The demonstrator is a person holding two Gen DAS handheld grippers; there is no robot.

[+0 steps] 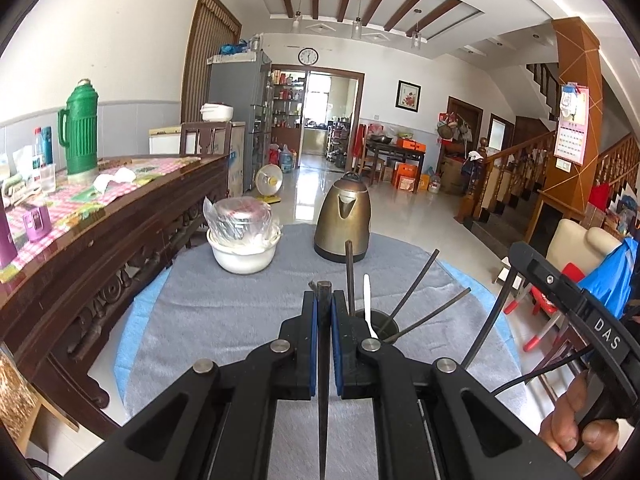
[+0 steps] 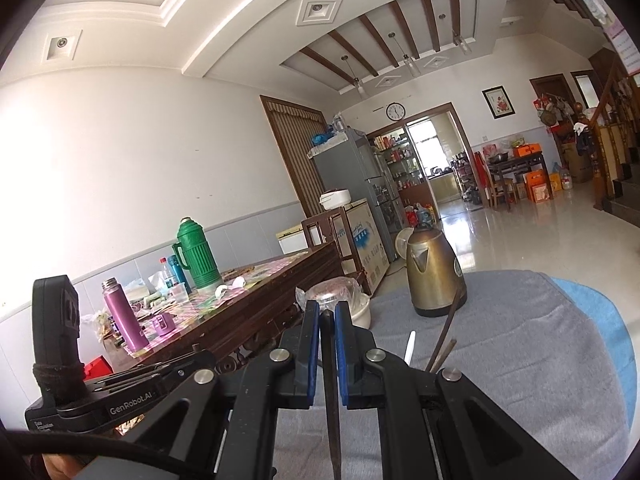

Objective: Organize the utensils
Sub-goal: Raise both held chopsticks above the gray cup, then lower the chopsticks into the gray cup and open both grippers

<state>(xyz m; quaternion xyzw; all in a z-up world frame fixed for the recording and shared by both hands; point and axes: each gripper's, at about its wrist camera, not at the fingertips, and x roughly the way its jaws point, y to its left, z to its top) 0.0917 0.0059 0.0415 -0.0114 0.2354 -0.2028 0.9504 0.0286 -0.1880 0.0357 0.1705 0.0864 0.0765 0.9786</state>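
My left gripper [image 1: 324, 300] is shut on a dark chopstick [image 1: 323, 380] that runs back between its blue pads toward the camera. Just right of it stands a black holder cup [image 1: 380, 322] on the grey cloth, with several dark chopsticks [image 1: 416, 292] and a white plastic utensil [image 1: 369, 308] leaning in it. My right gripper [image 2: 327, 312] is shut on another dark chopstick [image 2: 331, 392]. The same chopsticks [image 2: 446, 340] and white utensil [image 2: 409, 347] show to its right; the cup is hidden behind the gripper body.
A brass kettle [image 1: 343, 220] and a white bowl [image 1: 244, 254] with wrapped dishes stand at the far side of the cloth-covered table [image 1: 220, 320]. A wooden sideboard [image 1: 120, 216] with a green thermos [image 1: 81, 132] runs along the left.
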